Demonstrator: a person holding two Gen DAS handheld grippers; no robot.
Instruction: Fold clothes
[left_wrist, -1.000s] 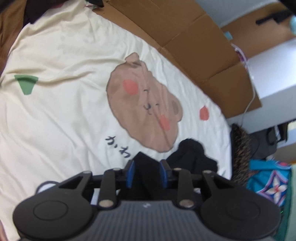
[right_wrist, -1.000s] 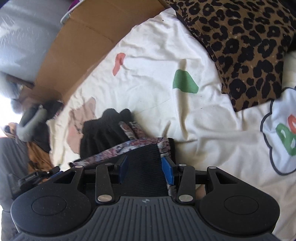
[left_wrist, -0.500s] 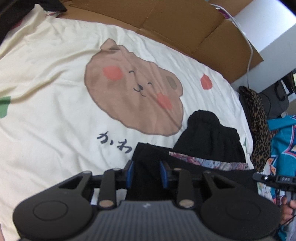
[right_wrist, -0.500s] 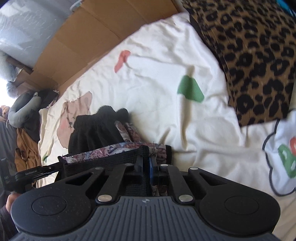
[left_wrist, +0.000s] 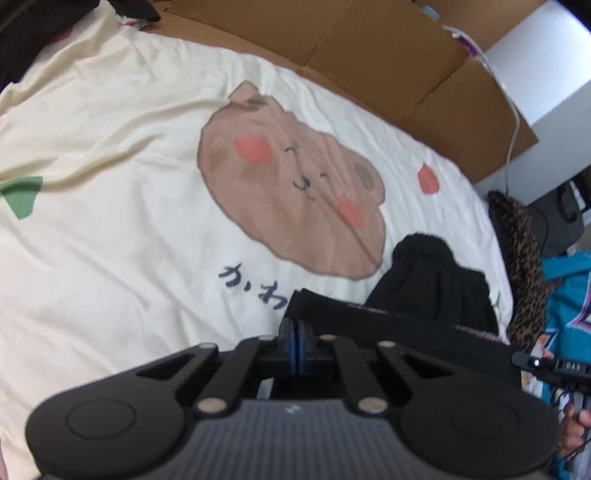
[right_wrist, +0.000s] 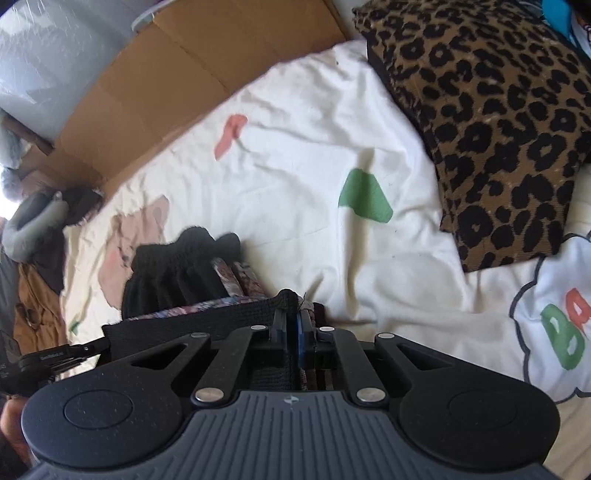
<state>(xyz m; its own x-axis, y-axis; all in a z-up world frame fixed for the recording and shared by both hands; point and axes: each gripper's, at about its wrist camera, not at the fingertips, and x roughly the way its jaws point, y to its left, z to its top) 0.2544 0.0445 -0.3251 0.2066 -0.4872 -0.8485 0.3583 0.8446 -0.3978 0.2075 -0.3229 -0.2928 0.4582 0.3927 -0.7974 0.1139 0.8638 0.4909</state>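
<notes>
Both hand-held grippers are pinched tight on the same black waistband: the left hand-held gripper (left_wrist: 296, 338) has one end and the right hand-held gripper (right_wrist: 295, 326) has the other, blue pads squeezed together with fabric between them. The black garment (right_wrist: 177, 273), with a floral patterned lining (right_wrist: 236, 275) peeking out, is bunched on the cream bedsheet (left_wrist: 110, 229) just beside the brown cartoon bear print (left_wrist: 291, 206). A leopard-print pillow (right_wrist: 491, 122) lies well off to the right.

Before you, cream bedsheet printed with a brown bear face (left_wrist: 110, 240), flattened brown cardboard sheets (left_wrist: 369, 55) along its far edge, leopard-print cushion (right_wrist: 498, 129), daylight, white wall (left_wrist: 546, 74).
</notes>
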